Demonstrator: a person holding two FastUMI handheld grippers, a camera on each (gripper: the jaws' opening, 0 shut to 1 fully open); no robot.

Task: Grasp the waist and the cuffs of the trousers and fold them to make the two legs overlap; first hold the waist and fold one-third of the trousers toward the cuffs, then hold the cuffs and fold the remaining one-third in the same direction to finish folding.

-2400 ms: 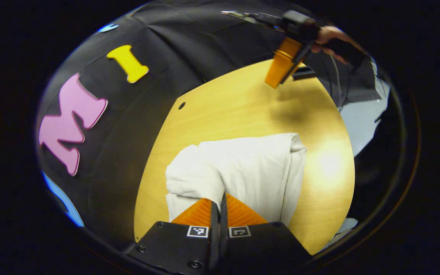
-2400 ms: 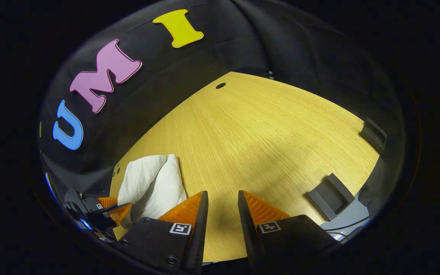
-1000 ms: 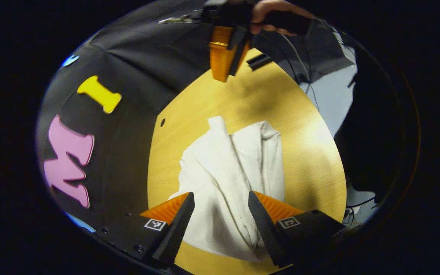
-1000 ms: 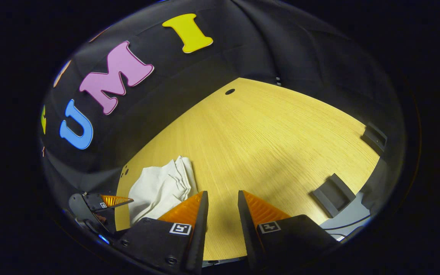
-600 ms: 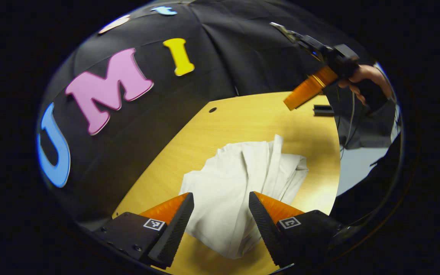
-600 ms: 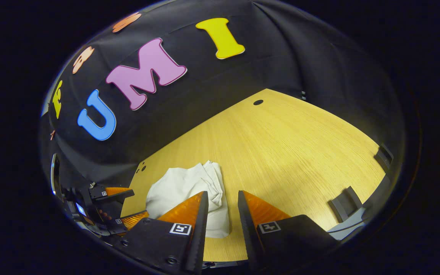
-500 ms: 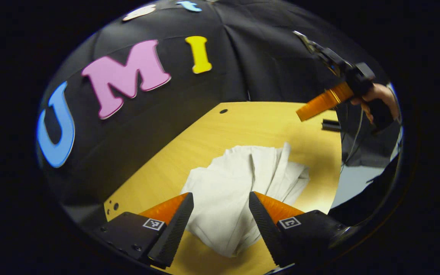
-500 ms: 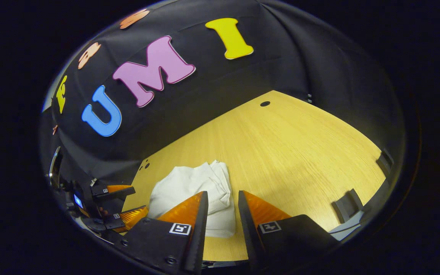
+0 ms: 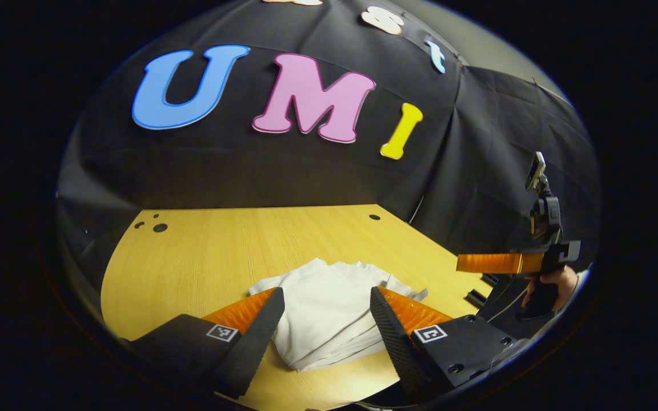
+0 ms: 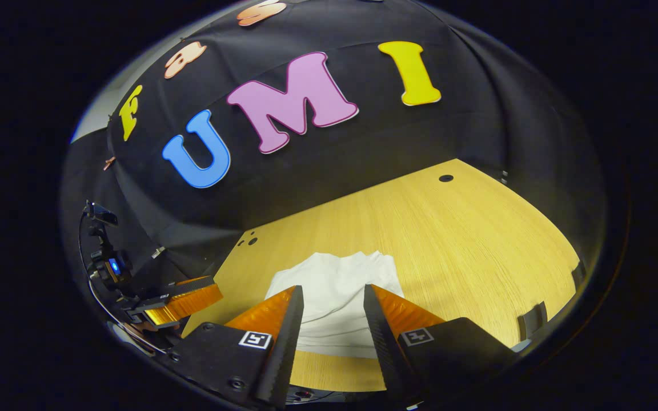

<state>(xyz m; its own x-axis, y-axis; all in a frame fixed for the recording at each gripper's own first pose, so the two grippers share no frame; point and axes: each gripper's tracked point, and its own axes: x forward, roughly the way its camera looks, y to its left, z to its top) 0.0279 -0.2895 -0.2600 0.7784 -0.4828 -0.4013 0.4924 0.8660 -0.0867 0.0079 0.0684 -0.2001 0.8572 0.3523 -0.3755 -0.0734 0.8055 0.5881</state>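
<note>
White trousers (image 9: pixel 329 311) lie bundled on the table (image 9: pixel 203 251), just ahead of and between the fingers of the left gripper (image 9: pixel 323 322); fingers spread apart, nothing held, and they appear to hover clear of the cloth rather than touch it. In the right gripper view the same bundle (image 10: pixel 334 291) sits just beyond the right gripper (image 10: pixel 329 319), fingers likewise parted and empty. The right gripper also shows far off to the side in the left gripper view (image 9: pixel 497 262), held level by a hand (image 9: pixel 549 282), well apart from the cloth. Both tools point at the bundle from the near table edge, probably to look it over or line up a fresh grasp. Cloth reads as a compact, roughly rectangular stack, several layers visible at the near edge, but rumpled: ridges and creases across the top, one corner sticking out toward the far side. Cannot tell waist from cuffs. Judged state: folds largely made, stack untidy; soft fabric, likely to slump if nudged.
</note>
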